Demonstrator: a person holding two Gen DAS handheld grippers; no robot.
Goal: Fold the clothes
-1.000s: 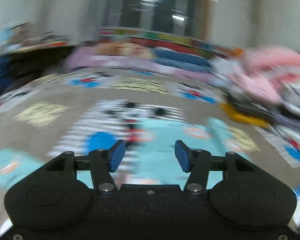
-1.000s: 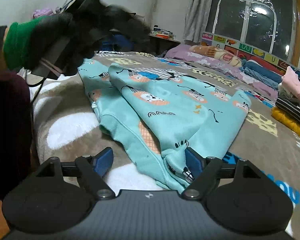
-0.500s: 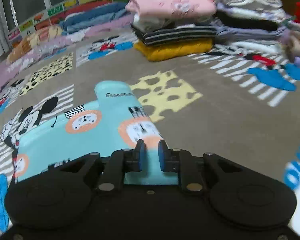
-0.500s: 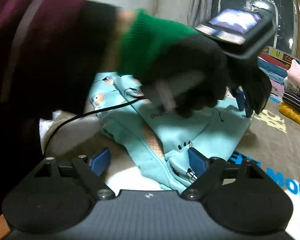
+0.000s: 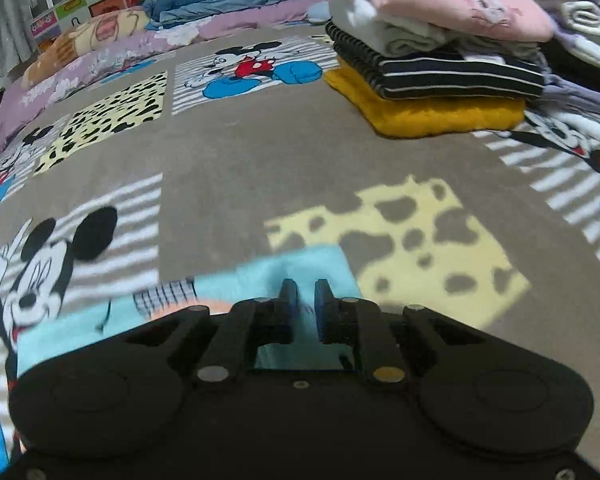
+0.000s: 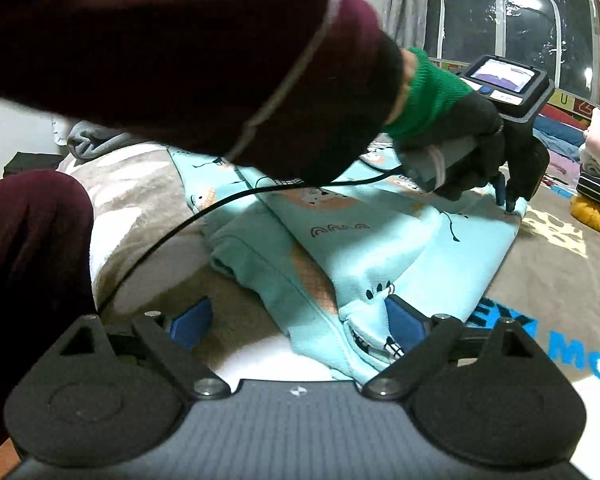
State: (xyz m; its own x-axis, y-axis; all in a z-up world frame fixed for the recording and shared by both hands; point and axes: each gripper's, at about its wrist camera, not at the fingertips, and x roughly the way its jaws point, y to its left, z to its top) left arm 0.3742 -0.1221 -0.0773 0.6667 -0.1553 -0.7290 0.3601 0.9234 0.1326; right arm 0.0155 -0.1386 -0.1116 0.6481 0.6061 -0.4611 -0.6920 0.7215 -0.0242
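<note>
The turquoise printed garment lies partly folded on the blanket; the left gripper pinches its far corner, the right gripper jaws are opening around the near edge, and final folds remain.

Left gripper: matte black body, two round domed caps at the sides, silver and brass-coloured pivot screws, blue pads on black arms.

Right gripper: same black linkage, triangular cut-outs, grey ribbed deck with a small cross mark, blue pads.

Left gripper seen from the right wrist: black housing with a lit screen on top, grey handle, thin black cable.

Person: maroon sleeve with a pale seam stripe, green knit cuff, black glove, probably knit; maroon trousers.
</note>
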